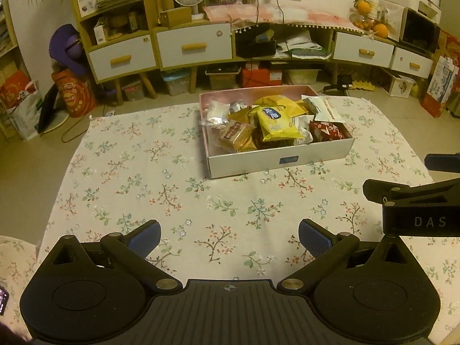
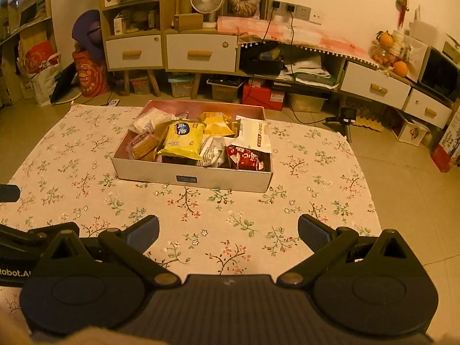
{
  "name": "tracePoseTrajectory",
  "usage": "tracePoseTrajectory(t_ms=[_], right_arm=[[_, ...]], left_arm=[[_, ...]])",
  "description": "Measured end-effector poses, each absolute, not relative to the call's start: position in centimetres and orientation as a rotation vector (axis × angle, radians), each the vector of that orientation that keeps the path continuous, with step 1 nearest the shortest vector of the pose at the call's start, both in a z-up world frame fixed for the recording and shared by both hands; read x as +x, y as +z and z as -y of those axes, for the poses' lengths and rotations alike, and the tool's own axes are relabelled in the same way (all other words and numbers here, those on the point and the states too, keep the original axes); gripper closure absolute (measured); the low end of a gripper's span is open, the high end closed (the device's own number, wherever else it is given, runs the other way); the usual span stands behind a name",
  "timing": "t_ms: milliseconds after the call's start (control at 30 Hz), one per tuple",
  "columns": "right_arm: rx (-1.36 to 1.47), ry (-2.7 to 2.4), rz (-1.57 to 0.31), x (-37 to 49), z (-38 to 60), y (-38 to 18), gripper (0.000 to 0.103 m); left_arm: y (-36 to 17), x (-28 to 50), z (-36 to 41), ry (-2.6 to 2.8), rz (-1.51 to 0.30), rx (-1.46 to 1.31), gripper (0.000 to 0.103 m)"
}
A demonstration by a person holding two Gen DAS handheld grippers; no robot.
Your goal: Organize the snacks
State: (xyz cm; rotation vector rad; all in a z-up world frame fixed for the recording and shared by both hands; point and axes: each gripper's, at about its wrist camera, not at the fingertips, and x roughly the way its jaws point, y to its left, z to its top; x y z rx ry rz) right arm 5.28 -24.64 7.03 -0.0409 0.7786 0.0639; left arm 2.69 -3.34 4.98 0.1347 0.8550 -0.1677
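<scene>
Left wrist view: left tool (image 1: 229, 238) released, blue pads wide apart, nothing between them, hovering over bare flowered cloth (image 1: 143, 178) on the counter. Ahead and a little right, a shallow white box (image 1: 280, 159) with pink inner walls, well apart from the tool. Inside, a jumble of snacks: a yellow bag (image 1: 276, 122) lying on top in the middle, a brown biscuit pack (image 1: 235, 135) at the near left, a clear crinkled packet (image 1: 215, 112) behind it, a red pack (image 1: 327, 130) at the near right, a white packet (image 1: 325, 107) leaning over the far right rim. At the right edge, part of the other tool, black with a blue pad.

Right wrist view: right tool (image 2: 228, 234) likewise released, jaws spread, empty, low over the cloth, with the box (image 2: 192, 179) straight ahead and apart from it. Same heap seen closer: yellow bag (image 2: 182, 141) overlapping the biscuit pack (image 2: 142, 145), red pack (image 2: 245, 158) in the near right corner, white packet (image 2: 254, 136) draped over the packs behind it. No snack visible loose on the cloth in either view.

Judging from this: gathering apparently done, every visible snack already in the box; packs piled crookedly rather than lined up. Left, if anything, straightening or sorting the heap. Equally possible: task barely begun, with the box yet to be emptied and sorted.
</scene>
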Motion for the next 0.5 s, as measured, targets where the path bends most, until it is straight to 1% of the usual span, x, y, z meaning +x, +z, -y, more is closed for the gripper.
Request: tracePoseTrajectory(t_ms=[500], right_arm=[[-0.045, 0.067, -0.782, 5.28, 24.50, 7.08, 0.000]], left_arm=[[4.86, 2.65, 3.56, -0.176, -0.862, 0.138, 0.000]])
